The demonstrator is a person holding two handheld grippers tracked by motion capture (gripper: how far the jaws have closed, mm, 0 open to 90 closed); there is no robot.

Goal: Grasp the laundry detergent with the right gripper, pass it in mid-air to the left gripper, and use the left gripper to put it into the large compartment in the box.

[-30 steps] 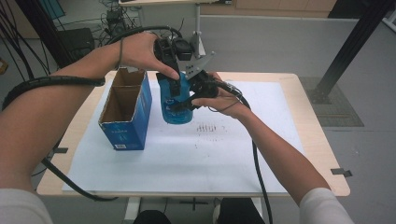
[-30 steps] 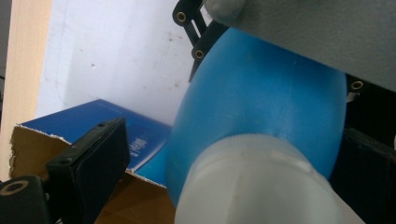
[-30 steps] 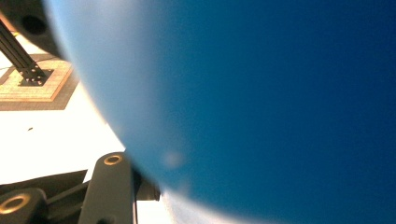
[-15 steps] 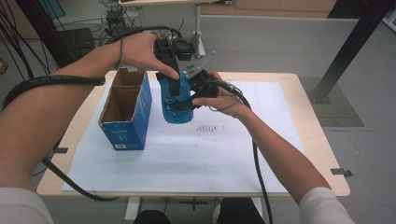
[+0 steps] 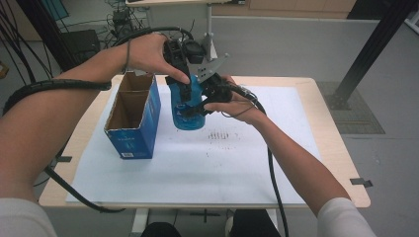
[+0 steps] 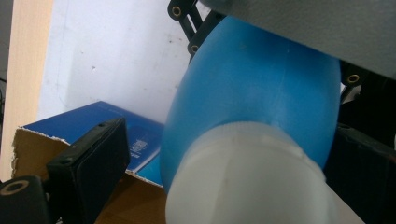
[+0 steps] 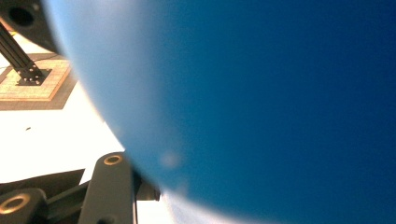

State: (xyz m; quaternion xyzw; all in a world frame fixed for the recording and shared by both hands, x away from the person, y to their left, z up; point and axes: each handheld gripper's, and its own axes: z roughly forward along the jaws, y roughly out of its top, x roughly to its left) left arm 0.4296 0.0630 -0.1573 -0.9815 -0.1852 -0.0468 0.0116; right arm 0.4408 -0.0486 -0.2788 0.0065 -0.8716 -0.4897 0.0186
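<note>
Bottle (image 5: 188, 111) hangs pinched in right claw (image 5: 200, 106); left claw (image 5: 183, 86) at its cap, grip unclear.

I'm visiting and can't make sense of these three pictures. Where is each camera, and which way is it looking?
High view: above the person's side, looking forward and down on the table; both forearms enter from below, each hand holding a gripper at the blue bottle.
Left gripper view: rides on the left gripper, looking along its jaws at the bottle's white cap and the open blue box.
Right gripper view: rides on the right gripper, pressed close against the bottle.
Shared: all three show the blue bottle.
</note>
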